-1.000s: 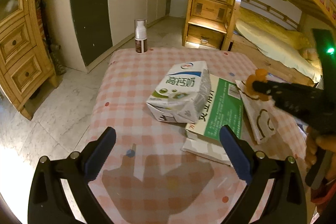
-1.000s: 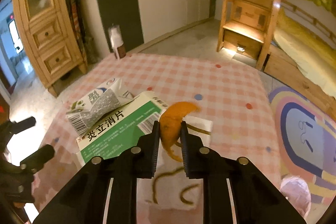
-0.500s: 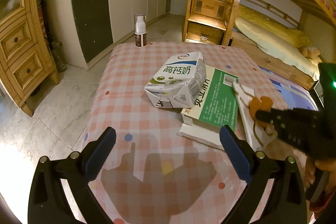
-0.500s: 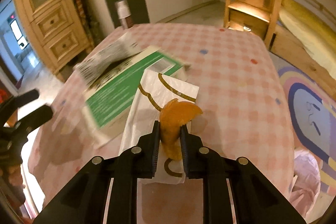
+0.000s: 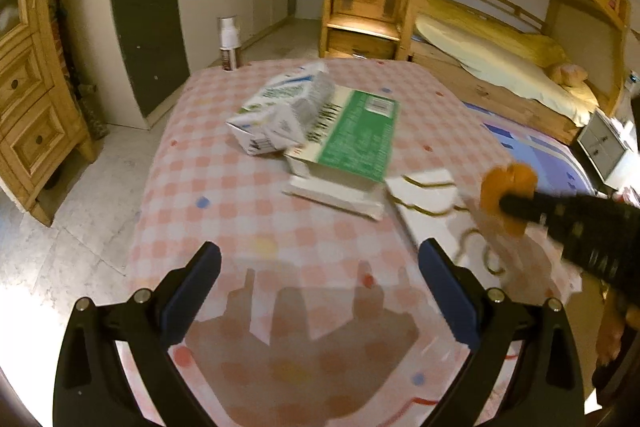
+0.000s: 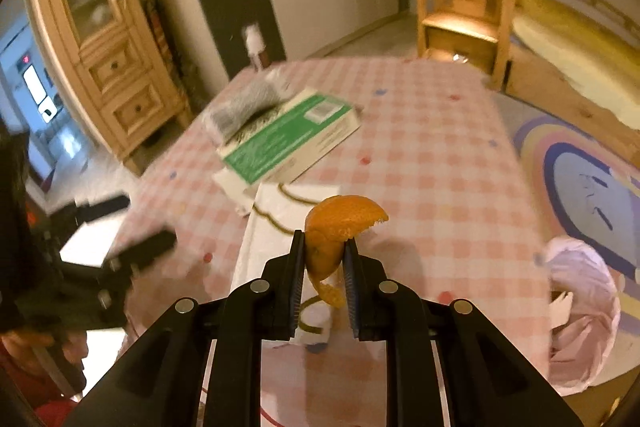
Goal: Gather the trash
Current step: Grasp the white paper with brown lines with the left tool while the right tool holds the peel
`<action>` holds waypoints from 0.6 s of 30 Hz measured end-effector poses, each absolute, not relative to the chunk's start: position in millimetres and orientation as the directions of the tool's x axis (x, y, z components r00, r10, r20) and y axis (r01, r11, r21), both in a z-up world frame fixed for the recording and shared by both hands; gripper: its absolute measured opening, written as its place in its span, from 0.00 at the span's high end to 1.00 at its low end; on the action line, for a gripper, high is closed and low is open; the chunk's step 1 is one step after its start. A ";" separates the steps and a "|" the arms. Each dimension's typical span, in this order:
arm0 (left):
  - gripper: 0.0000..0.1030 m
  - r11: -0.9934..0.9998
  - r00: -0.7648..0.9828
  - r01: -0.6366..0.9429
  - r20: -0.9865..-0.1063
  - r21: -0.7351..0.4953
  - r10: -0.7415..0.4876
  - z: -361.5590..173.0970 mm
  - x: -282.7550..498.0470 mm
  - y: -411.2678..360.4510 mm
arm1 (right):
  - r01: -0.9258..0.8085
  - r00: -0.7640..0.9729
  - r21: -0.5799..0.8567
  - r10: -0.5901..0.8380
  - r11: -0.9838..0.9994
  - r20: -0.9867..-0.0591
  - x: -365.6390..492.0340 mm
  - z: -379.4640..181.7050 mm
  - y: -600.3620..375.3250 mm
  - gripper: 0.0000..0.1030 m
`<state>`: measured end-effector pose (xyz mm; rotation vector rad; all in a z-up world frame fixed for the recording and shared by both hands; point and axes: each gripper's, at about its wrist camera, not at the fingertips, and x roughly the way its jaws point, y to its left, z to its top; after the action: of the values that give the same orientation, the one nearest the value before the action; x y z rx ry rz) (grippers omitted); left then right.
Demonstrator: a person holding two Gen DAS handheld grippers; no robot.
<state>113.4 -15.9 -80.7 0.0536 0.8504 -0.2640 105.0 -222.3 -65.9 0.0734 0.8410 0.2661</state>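
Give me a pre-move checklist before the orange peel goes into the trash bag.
1. Right tongs clamped on the orange peel: ok.
2. Peel lifted off the white paper bag: ok.
3. Pink trash bag visible beside the table: ok.
4. Bag mouth open wide enough: cannot tell.
5. Left tongs open and empty: ok.
6. Milk carton and green box collected: not ok, both lie on the table.

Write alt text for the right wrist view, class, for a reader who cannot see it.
The right gripper pinches a curled orange peel above a pink checked tablecloth. Behind lie a green box and a white paper bag.
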 end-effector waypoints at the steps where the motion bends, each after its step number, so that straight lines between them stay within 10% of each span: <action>1: 0.07 0.962 0.622 0.267 -0.751 -0.061 -0.221 -81.5 110.0 -21.4 | -0.194 0.647 0.166 0.253 0.967 -0.719 102.2 -61.0 -226.9 0.81; 18: 0.41 0.932 0.502 0.360 -0.834 -0.040 -0.230 -116.1 107.4 -106.3 | -0.045 0.711 0.177 0.156 0.983 -0.685 51.8 -53.2 -298.3 0.81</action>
<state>107.4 -106.3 -116.1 0.1456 0.9828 -0.3577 51.8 -298.3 -53.2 0.1512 0.7721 0.1122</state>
